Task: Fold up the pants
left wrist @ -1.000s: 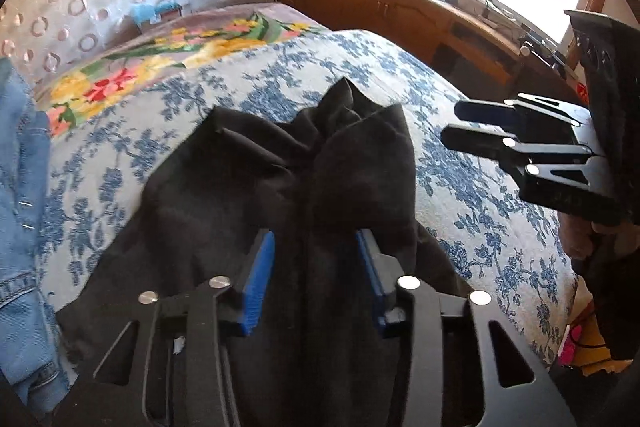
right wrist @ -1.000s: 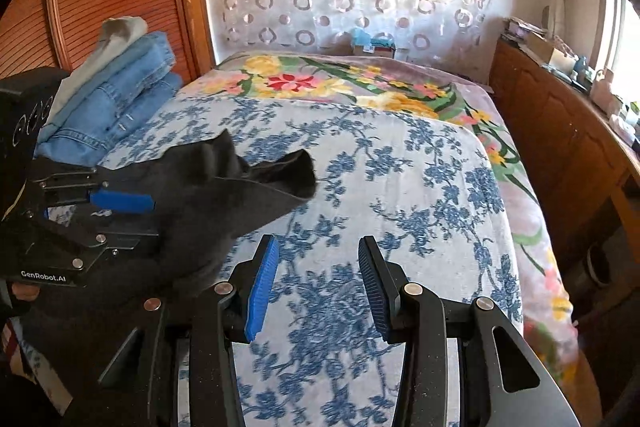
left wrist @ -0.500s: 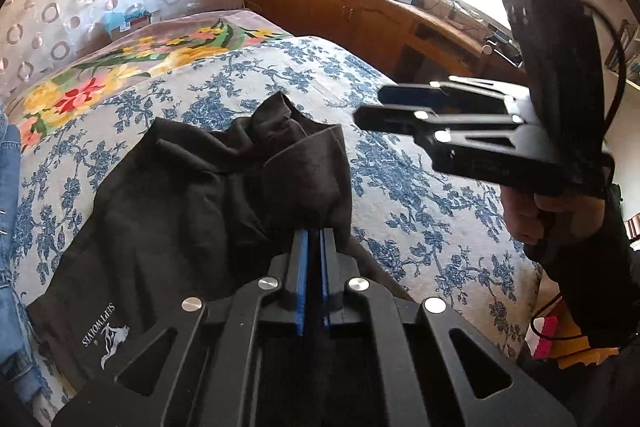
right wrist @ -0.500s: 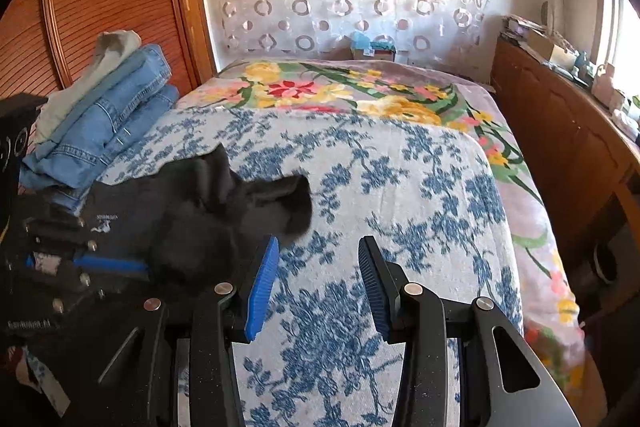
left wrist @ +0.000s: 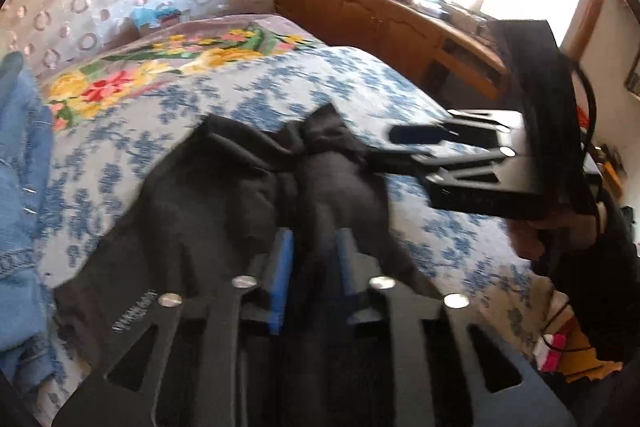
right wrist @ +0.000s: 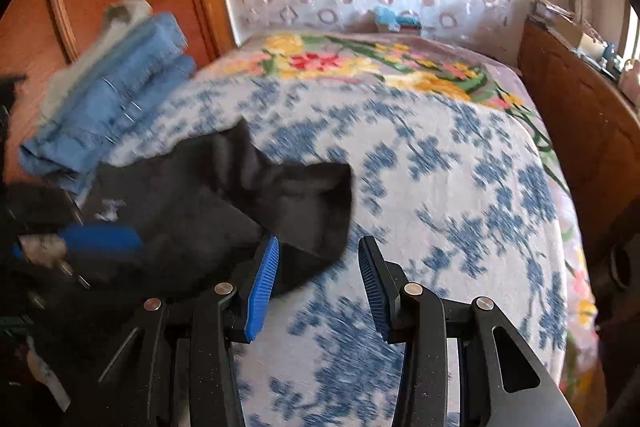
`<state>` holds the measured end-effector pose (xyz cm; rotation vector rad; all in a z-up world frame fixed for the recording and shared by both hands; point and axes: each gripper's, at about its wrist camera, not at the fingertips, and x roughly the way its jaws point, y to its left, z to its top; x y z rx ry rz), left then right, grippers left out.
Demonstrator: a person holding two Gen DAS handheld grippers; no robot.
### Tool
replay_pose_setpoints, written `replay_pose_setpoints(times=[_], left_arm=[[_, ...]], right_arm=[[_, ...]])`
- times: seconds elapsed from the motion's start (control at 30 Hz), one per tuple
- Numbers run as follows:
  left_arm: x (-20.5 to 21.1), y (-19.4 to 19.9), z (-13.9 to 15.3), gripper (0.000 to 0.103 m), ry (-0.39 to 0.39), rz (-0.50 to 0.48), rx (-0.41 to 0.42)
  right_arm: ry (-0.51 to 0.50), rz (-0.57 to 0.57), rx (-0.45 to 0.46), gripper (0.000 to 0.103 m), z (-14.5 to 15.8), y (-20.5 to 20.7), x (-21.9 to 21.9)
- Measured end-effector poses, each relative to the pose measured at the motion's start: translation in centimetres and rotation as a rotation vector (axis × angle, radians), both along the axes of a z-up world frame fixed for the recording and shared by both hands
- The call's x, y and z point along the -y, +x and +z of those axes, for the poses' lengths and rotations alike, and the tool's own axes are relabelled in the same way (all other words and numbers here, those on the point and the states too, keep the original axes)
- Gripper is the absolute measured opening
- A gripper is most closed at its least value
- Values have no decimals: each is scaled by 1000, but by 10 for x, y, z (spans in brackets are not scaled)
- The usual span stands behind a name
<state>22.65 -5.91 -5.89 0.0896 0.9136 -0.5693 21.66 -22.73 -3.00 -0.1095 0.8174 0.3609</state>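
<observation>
Pants [left wrist: 224,211] lie bunched at bed [left wrist: 360,75] edge; my left tongs [left wrist: 312,267] clench a ridge to lift it, right tongs [right wrist: 316,291] released, empty, at 3 o'clock.

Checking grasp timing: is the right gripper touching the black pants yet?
Cannot tell. In the left wrist view the right gripper overlaps the black pants at their edge, but blur hides any contact or gap.

black pants [left wrist: 224,211], bunched, rumpled, on bed
</observation>
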Motion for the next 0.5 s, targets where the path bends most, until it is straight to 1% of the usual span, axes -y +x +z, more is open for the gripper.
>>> replay_pose_setpoints(times=[0.03,0.07,0.27,0.33,0.43,0.5], left_arm=[[0,3,0,40,3,6,3],[-1,6,0,42,2,8,3],[7,25,-3,42,10,-14,6],[10,31,-6,42,-6,-23,-19],[15,38,-11,42,-54,-45,-71],[20,39,-14,40,-54,-49,-81]], right_arm=[[-13,-12,-4,43,-3,1,2],[-21,-25,-8,43,-5,2,6],[-14,-50,-9,43,-12,1,16],[-8,-51,5,43,-8,-3,19],[5,-61,25,43,-2,-11,26],[14,-72,31,43,2,-17,31]])
